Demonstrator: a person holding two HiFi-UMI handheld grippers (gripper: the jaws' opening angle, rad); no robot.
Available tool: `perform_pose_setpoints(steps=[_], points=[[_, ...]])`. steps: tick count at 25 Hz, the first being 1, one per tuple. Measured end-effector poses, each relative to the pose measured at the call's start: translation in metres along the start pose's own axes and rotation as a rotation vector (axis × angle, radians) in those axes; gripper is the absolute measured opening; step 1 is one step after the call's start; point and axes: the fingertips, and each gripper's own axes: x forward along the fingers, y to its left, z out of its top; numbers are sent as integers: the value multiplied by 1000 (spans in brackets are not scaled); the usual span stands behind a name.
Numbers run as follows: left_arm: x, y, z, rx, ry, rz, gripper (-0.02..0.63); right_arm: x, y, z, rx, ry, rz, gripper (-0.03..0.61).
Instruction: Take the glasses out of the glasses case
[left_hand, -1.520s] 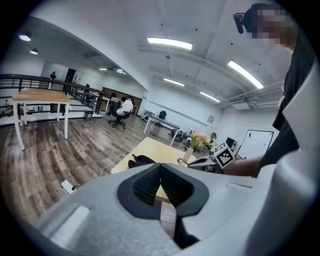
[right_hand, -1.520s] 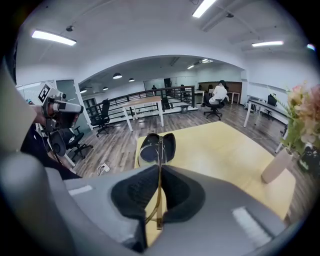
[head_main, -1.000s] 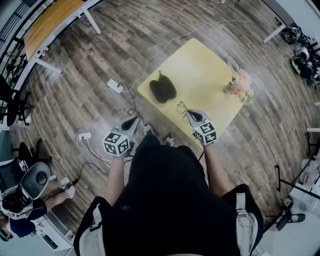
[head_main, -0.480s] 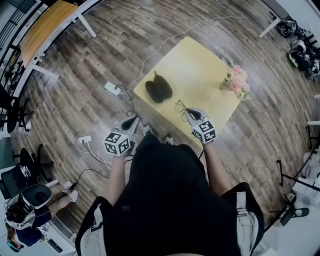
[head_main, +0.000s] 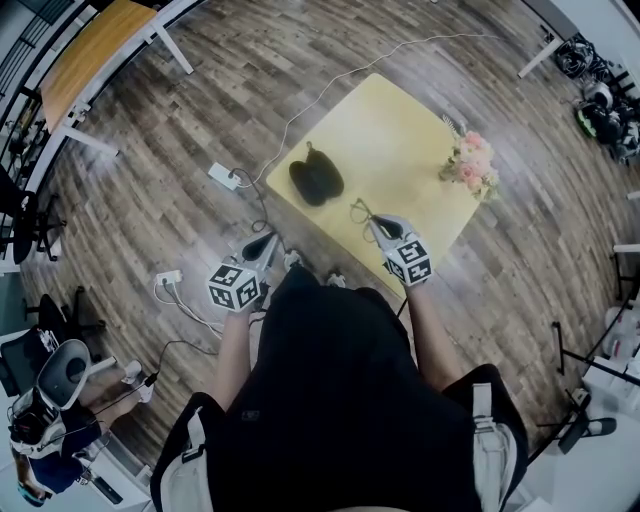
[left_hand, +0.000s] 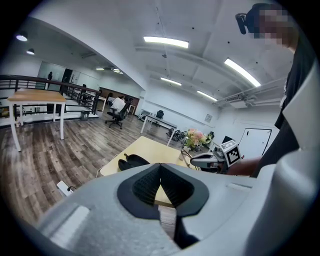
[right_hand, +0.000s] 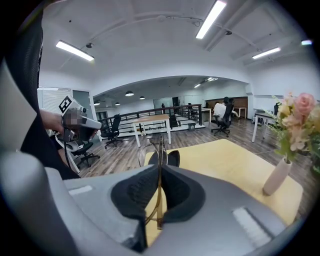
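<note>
- The right claw pinches the glasses by the thin gold frame, at the middle of the right gripper view.
- The left claw is closed on nothing.
- The case lies open on the desk, at upper middle.
- The glasses look out; next, lay them down gently.

glasses case on table, glasses before it, flowers right
</note>
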Motion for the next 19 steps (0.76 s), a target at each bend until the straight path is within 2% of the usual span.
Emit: perform_pose_setpoints(steps=[19], points=[[4,-2,2,1,3,-3,11,-1,-3,0,22,-5,-2,18]])
